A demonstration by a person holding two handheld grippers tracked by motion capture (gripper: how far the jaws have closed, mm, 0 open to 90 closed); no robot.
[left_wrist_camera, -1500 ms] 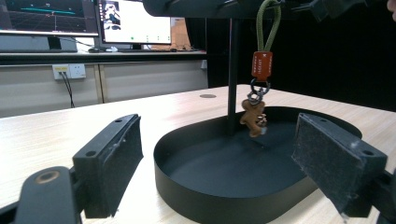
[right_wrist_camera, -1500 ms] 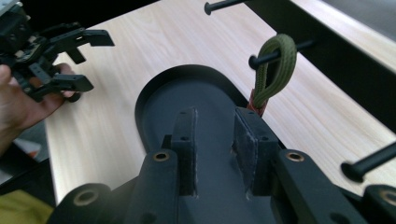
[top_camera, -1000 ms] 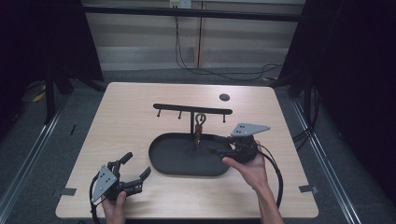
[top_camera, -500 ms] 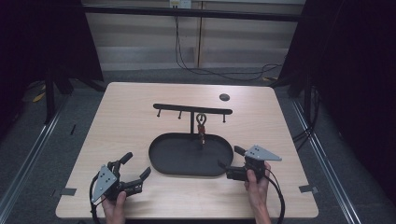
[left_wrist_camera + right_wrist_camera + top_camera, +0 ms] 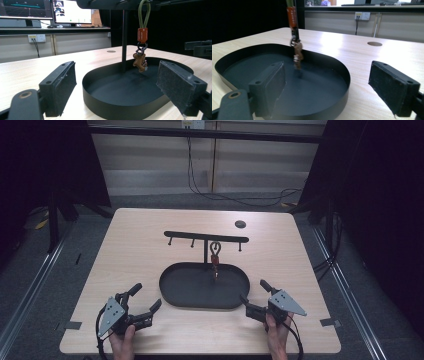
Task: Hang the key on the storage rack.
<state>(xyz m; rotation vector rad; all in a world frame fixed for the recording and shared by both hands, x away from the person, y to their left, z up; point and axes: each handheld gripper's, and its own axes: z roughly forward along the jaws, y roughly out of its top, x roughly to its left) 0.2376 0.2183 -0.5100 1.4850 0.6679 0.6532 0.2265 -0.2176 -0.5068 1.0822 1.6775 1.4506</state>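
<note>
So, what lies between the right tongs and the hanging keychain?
In the right gripper view, the near wall of the black tray and its bare floor lie between the right tongs and the keychain.

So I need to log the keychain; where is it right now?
The keychain hangs from the rack's crossbar, just right of its post, dangling over the black tray at the table's middle in the high view.

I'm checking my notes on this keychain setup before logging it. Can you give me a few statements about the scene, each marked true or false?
1. The keychain hangs from the rack over the black tray. True.
2. The right gripper is shut on the keychain. False: it is open and apart from it, beside the tray.
3. The left gripper is open. True.
4. The keychain lies flat on the table. False: it hangs.
</note>
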